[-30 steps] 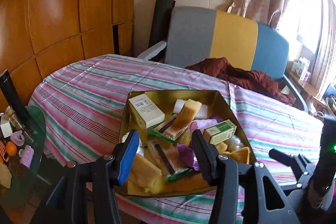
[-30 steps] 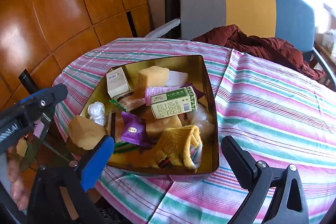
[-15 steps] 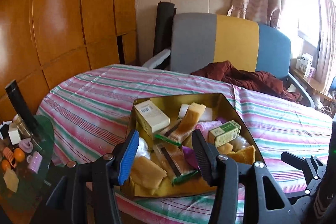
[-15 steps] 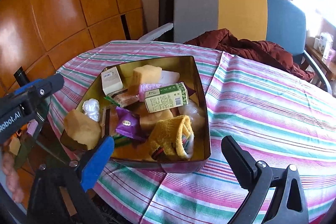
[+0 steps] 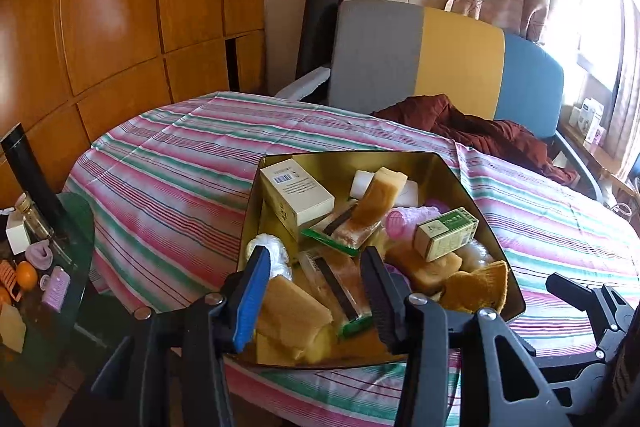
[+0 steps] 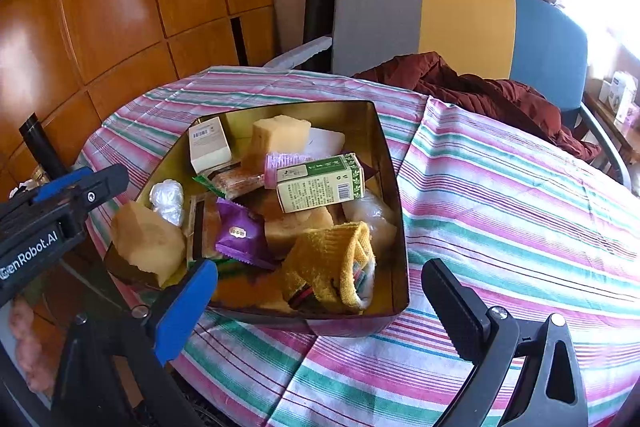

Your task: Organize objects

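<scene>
A gold tin box [image 5: 360,161] [image 6: 394,163] full of small items stands on the striped tablecloth. In it lie a white carton [image 5: 296,193] [image 6: 209,145], a green carton [image 5: 446,233] [image 6: 320,183], yellow sponge pieces [image 5: 292,311] [image 6: 146,243], a purple packet [image 6: 240,233] and a mustard sock [image 6: 328,267]. My left gripper [image 5: 316,289] is open and empty above the box's near edge. My right gripper [image 6: 320,307] is open wide and empty at the box's near right corner.
A grey, yellow and blue chair [image 5: 440,63] [image 6: 460,19] with a dark red cloth [image 6: 472,91] stands behind the table. A low glass side table [image 5: 44,259] with small bottles and fruit is at the left. Wooden wall panels [image 5: 120,7] are behind.
Both grippers have drawn back and up a little from the box, so more of the table and chair shows. Both stayed open. Nothing in the box has moved.
</scene>
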Motion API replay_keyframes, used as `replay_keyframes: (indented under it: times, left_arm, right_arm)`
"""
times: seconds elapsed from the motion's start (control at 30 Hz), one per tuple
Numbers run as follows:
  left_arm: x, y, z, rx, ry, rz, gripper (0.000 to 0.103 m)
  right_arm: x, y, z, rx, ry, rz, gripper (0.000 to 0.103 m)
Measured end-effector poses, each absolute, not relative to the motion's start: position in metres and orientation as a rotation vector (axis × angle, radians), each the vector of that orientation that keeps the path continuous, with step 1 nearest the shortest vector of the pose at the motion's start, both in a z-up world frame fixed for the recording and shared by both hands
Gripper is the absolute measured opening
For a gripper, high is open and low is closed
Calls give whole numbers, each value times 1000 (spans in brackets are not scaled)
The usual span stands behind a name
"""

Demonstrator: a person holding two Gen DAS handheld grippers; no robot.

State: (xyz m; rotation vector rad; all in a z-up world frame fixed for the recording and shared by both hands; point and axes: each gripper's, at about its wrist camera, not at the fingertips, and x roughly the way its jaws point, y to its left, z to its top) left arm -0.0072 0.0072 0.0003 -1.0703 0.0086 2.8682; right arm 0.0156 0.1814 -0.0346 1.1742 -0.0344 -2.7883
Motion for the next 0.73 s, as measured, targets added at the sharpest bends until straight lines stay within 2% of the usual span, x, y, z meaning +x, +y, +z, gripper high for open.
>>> replay_keyframes:
  times: [0.73]
  left_arm:
    - [-14, 4, -8, -1092, 22, 2832, 47]
  right_arm:
    - [10, 179, -36, 1169, -25, -2798, 103]
